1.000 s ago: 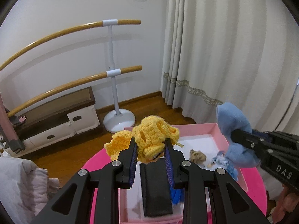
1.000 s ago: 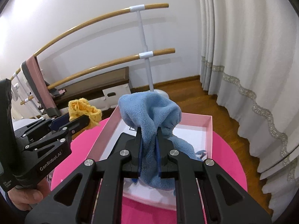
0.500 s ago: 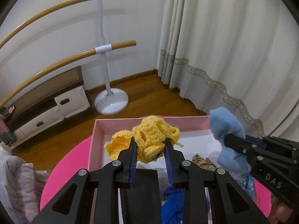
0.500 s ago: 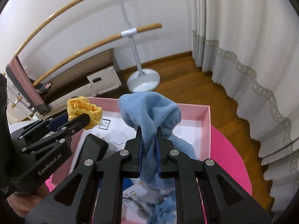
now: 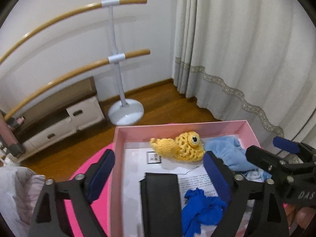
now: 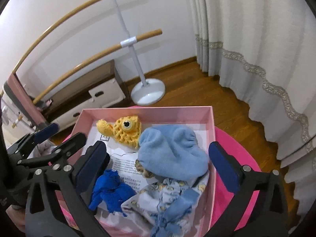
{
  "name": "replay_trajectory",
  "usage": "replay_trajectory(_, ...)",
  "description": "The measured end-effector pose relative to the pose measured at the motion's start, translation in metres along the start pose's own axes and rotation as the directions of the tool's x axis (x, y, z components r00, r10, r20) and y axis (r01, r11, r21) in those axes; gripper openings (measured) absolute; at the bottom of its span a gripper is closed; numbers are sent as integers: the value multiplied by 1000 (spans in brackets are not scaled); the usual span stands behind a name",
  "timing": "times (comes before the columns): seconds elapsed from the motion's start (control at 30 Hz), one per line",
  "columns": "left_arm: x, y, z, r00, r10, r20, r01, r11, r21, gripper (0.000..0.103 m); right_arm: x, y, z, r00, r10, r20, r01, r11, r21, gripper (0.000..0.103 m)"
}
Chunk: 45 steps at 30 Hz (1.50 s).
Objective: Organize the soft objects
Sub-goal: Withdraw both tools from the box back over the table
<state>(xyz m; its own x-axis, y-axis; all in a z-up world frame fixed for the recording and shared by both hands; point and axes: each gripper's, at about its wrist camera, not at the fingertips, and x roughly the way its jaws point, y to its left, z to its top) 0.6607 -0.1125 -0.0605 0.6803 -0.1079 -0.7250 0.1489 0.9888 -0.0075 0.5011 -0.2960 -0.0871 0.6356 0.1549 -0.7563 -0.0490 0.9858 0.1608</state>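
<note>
Both tools now stand wide apart and hold nothing. Half a second ago the left tool (image 5: 158,175) was clamped on the yellow crochet toy (image 5: 178,145) and the right tool (image 6: 158,164) on the light blue fleece cloth (image 6: 171,154); both pieces have since been let go. The toy lies in the pink box (image 6: 212,126) near its far wall, in the middle of the left wrist frame, just touching the fleece cloth to its right. The fleece rests on top of a printed cloth (image 6: 164,195), with a dark blue cloth (image 6: 110,189) lower left of it in the right wrist frame. Two more soft things are thus stowed, and both tools seem free to pull back from the pink tabletop (image 6: 233,152) and fetch whatever remains outside the box.
</note>
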Motion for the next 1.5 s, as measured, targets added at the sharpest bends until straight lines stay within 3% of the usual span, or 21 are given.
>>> replay_trajectory(0.2,-35,8,-8,999,23,40,-22,999,-24,95,-32,17,-6,999,-5,42,5,1000,-7,103)
replay_trajectory(0.37,-84,6,-52,994,52,98,-50,999,-21,103,-74,39,-20,995,-4,101,8,999,-34,103)
replay_trajectory(0.87,-238,1,-194,960,95,264,-91,995,-26,103,-183,66,-107,965,-3,261,19,998,-58,103)
replay_trajectory(1.07,-270,2,-243,958,93,272,-86,996,-37,103,-210,74,-140,953,-6,302,26,998,-60,103)
replay_trajectory(1.5,-329,9,-303,951,135,280,-118,990,-74,103,-227,85,-187,950,19,313,7,997,-81,103)
